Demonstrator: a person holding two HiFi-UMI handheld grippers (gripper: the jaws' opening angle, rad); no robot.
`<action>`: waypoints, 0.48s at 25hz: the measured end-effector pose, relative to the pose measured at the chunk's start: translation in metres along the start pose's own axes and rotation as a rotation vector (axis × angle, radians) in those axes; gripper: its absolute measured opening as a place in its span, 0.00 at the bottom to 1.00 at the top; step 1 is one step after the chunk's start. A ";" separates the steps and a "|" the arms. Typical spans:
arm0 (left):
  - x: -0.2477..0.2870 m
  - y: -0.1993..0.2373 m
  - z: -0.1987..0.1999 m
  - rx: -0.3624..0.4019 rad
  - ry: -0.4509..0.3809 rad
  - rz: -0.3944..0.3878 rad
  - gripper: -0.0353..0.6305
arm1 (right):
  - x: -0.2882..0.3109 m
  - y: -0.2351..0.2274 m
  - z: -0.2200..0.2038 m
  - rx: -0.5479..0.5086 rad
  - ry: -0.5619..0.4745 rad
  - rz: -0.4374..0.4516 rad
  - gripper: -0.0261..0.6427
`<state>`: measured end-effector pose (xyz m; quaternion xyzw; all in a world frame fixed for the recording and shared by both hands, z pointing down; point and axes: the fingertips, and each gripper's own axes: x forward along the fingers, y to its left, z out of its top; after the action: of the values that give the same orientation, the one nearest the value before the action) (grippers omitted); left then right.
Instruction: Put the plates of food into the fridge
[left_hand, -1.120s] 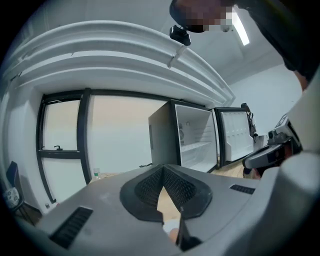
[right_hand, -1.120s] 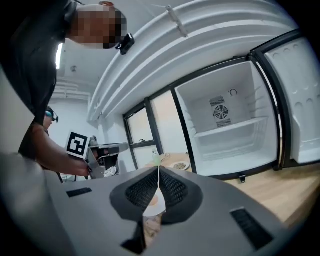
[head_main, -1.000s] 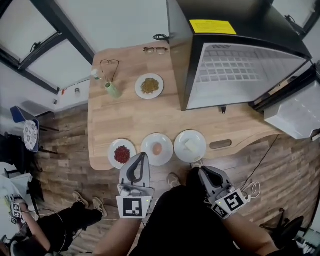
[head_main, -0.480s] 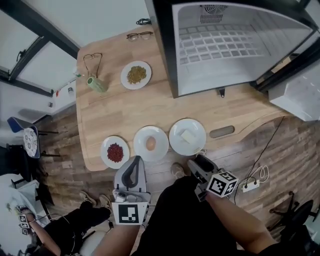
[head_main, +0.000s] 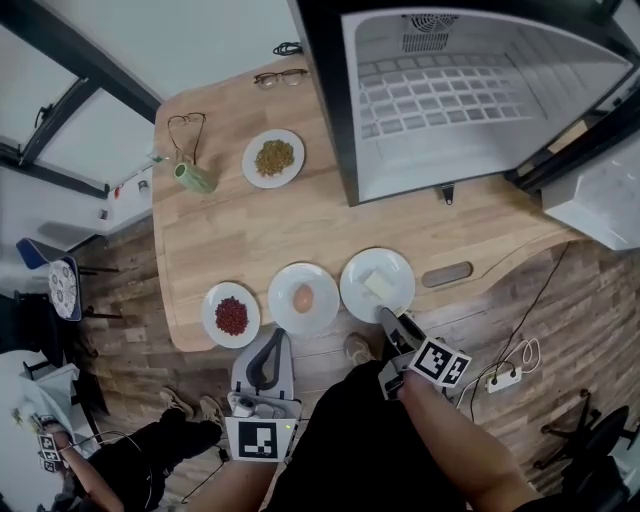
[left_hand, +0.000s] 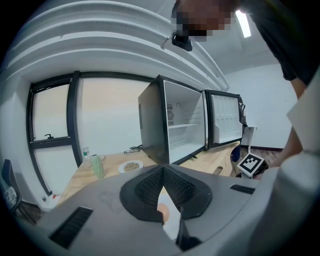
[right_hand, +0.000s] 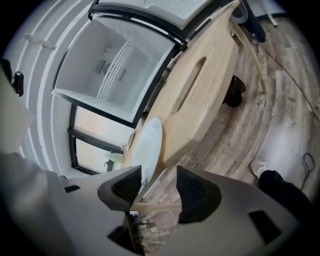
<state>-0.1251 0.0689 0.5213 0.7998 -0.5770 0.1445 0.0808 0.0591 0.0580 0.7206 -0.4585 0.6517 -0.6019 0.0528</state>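
Three white plates line the near edge of the wooden table (head_main: 250, 235): red beans (head_main: 231, 315), an egg (head_main: 303, 298) and a white block (head_main: 377, 284). A fourth plate, of brownish-green food (head_main: 273, 158), lies farther back. The fridge (head_main: 470, 90) stands open at the back right. My right gripper (head_main: 390, 320) reaches the near rim of the white-block plate. In the right gripper view that plate's rim (right_hand: 150, 145) lies between the jaws of the right gripper (right_hand: 159, 184), which are closing and do not press on it. My left gripper (head_main: 281, 337) hangs shut below the egg plate, holding nothing.
A green mug (head_main: 195, 177) and two pairs of glasses (head_main: 280, 77) lie at the table's far side. A slot (head_main: 447, 274) is cut in the tabletop right of the plates. A seated person (head_main: 140, 450) is at lower left, and a power strip (head_main: 500, 378) lies on the floor.
My right gripper has moved forward to the white-block plate and its jaws have opened around the rim. The left gripper has stayed below the table edge.
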 end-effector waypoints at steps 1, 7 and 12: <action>0.000 -0.002 -0.001 -0.010 0.005 -0.006 0.06 | 0.001 0.000 0.000 0.020 -0.009 -0.002 0.34; 0.002 0.001 -0.002 -0.016 0.012 -0.007 0.06 | -0.003 0.003 0.000 0.115 -0.026 0.041 0.23; 0.008 0.010 0.006 0.053 -0.035 -0.011 0.06 | -0.014 0.016 0.011 0.074 -0.075 0.081 0.10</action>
<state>-0.1310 0.0565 0.5177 0.8073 -0.5698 0.1450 0.0503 0.0651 0.0562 0.6973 -0.4519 0.6447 -0.6051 0.1184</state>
